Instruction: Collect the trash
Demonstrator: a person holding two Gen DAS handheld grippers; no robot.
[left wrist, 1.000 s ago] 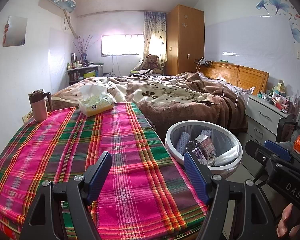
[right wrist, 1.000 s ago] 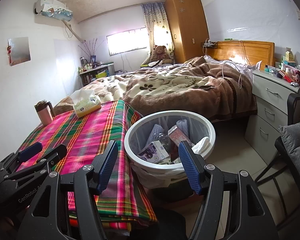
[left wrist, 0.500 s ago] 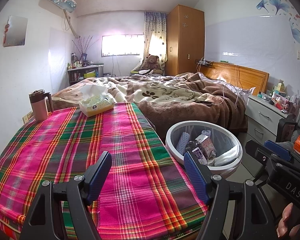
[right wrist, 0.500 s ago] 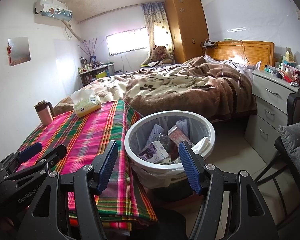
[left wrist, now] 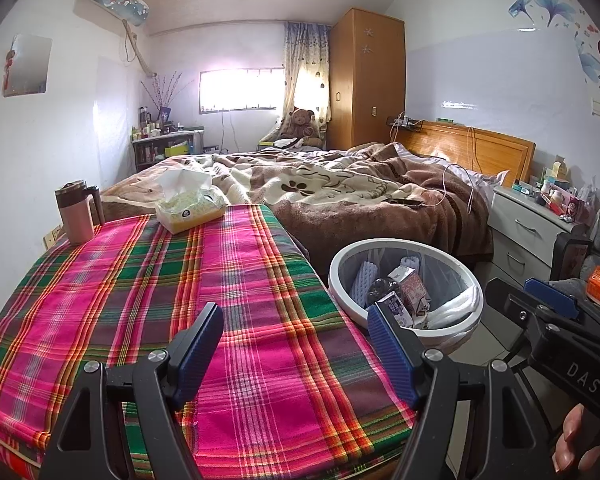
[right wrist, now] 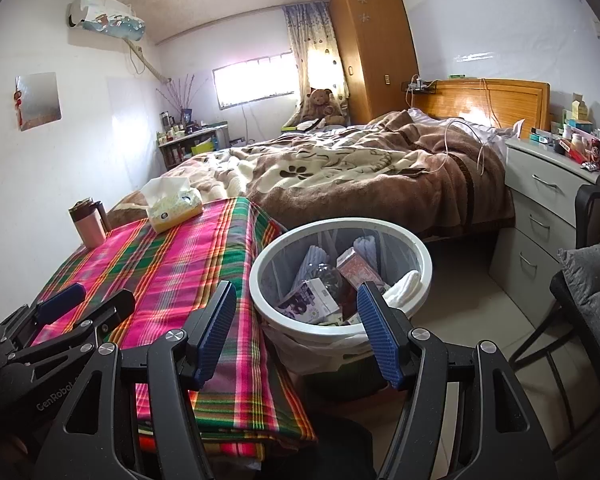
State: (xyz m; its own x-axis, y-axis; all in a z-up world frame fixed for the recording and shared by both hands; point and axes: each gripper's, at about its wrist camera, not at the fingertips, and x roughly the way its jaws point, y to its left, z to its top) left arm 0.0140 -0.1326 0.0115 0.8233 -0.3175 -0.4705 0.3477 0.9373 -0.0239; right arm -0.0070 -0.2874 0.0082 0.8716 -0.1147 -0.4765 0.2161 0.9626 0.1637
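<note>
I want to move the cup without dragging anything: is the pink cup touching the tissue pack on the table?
Apart. The left wrist view shows bare plaid cloth between the pink cup and the tissue pack.

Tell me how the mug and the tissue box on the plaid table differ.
The mug is pink with a dark lid and stands tall and upright; the tissue box is yellow, low and lies flat. The mug is closed, while a white tissue sticks out of the tissue box. The mug sits nearer the wall. Both rest at the far end of the table.

A woven plaid tablecloth (left wrist: 236, 280) covers the surface, beside a smooth white plastic trash bin (right wrist: 420, 256) (thin plastic liner) and a plush blanket (left wrist: 340, 188).
</note>
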